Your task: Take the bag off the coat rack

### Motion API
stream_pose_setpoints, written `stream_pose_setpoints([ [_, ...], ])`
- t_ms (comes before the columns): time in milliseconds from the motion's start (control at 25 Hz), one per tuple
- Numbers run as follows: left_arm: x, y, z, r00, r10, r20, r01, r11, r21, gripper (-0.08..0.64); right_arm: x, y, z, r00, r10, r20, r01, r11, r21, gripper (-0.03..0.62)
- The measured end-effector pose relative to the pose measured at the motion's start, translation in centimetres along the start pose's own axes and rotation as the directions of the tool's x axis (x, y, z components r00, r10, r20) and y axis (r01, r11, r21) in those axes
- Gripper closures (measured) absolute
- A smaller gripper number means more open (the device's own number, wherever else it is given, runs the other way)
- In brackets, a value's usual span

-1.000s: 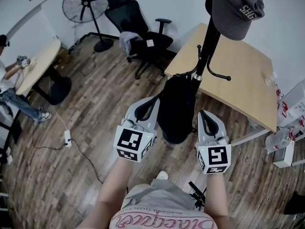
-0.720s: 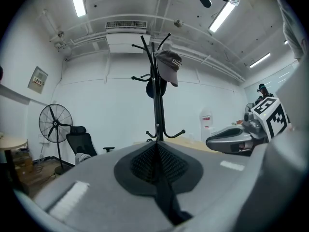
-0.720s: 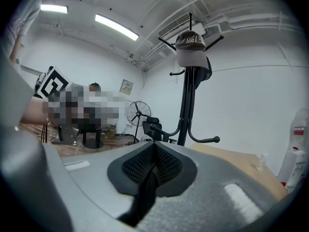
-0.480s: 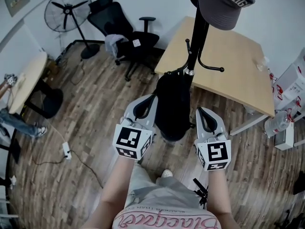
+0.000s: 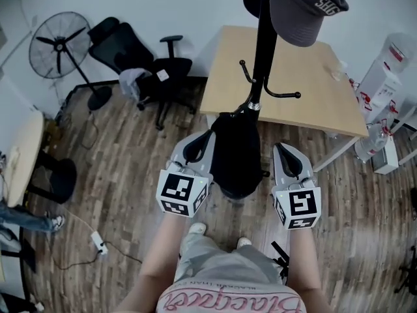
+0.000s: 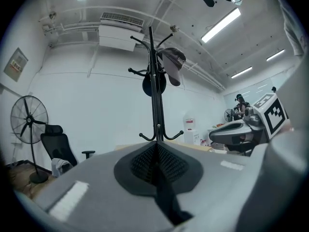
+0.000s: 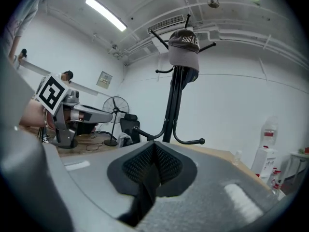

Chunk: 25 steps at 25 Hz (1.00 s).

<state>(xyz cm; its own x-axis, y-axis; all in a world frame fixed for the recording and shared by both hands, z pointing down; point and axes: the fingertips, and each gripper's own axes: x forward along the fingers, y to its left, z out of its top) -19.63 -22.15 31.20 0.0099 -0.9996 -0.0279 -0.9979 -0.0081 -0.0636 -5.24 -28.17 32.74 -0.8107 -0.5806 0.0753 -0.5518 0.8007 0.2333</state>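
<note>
Item: black bag (image 5: 234,154), hung on a lower hook of the coat rack (image 5: 263,51), between the left gripper (image 5: 207,137) and right gripper (image 5: 281,149), each with jaws closed together on nothing; hazard, as judged: a strap snagged in lifting might tip the rack and shed the grey cap (image 5: 301,8).

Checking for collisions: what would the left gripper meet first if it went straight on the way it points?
Probably the coat rack's pole, just above its lower hooks: the shut left gripper aims straight at it, though the distance is unclear.
</note>
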Motion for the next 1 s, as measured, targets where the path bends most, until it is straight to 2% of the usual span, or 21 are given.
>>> stream_pose_setpoints([
  [120,0.5,1.5,-0.4,0.998,-0.059,-0.007,0.059,0.998,0.010,0.545,0.6,0.1,0.0,0.997,-0.081,-0.010,0.081,0.996,0.037,0.588],
  [280,0.7,4.1,-0.6,0.993,-0.115,0.013,0.115,0.993,-0.016,0.538,1.3,1.2,0.2,0.989,-0.150,-0.014,0.151,0.985,0.085,0.587],
  [360,1.1,4.6,-0.6,0.988,-0.155,0.026,0.155,0.988,-0.016,0.525,1.6,1.5,0.3,0.984,-0.176,-0.020,0.177,0.980,0.095,0.526],
  [520,1.7,4.9,-1.0,0.970,-0.242,0.038,0.242,0.970,-0.017,0.480,1.6,2.2,0.3,0.973,-0.229,-0.025,0.231,0.966,0.113,0.447],
  [640,2.1,5.4,-1.2,0.955,-0.294,0.039,0.295,0.955,-0.024,0.438,2.2,3.4,0.3,0.974,-0.222,-0.038,0.225,0.966,0.124,0.328],
  [680,2.2,5.5,-1.4,0.951,-0.308,0.038,0.309,0.951,-0.027,0.415,2.5,3.9,0.3,0.976,-0.215,-0.044,0.219,0.967,0.130,0.270],
  [760,2.6,5.7,-1.8,0.942,-0.335,0.031,0.336,0.941,-0.030,0.344,2.8,4.6,0.0,0.975,-0.213,-0.055,0.219,0.965,0.144,0.208],
  [840,3.1,5.7,-2.3,0.933,-0.359,0.023,0.359,0.932,-0.040,0.257,2.9,4.7,-0.5,0.970,-0.233,-0.067,0.241,0.958,0.154,0.168],
  [1000,3.7,6.6,-3.1,0.921,-0.389,0.029,0.390,0.916,-0.098,0.157,3.3,4.6,-1.1,0.954,-0.288,-0.081,0.299,0.937,0.184,0.121],
])
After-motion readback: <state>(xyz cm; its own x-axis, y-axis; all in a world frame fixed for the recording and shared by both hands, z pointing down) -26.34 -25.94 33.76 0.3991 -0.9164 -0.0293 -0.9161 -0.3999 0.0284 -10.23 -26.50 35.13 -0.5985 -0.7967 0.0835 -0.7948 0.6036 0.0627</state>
